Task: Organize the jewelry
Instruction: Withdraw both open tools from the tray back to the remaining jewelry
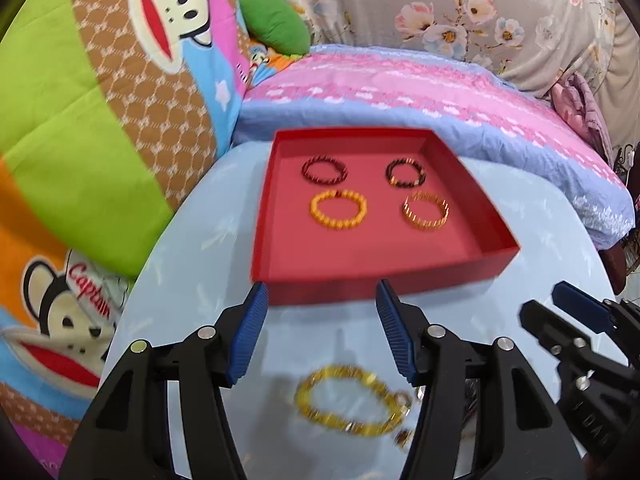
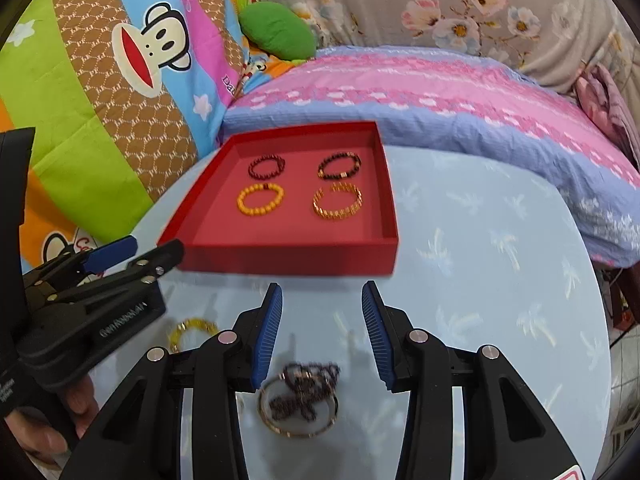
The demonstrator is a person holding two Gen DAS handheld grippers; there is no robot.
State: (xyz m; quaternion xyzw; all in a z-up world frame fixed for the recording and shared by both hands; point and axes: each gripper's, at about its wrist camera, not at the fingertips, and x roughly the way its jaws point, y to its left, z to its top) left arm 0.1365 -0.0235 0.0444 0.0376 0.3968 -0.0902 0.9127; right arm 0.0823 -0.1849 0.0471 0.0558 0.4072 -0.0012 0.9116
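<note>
Left wrist fisheye — yellow bracelet (image 1: 350, 400) (blurred) below red tray (image 1: 384, 284).

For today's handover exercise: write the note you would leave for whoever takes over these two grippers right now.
Left gripper: open, empty, over the yellow bead bracelet on the table.
Right gripper: open, empty, over a thin gold bangle with a dark bead strand lying across it.
Done: four bracelets lie in the red tray, two dark behind, two orange-gold in front.
Left: the yellow bracelet, bangle and dark strand are not yet in the tray; its near half is free.
</note>
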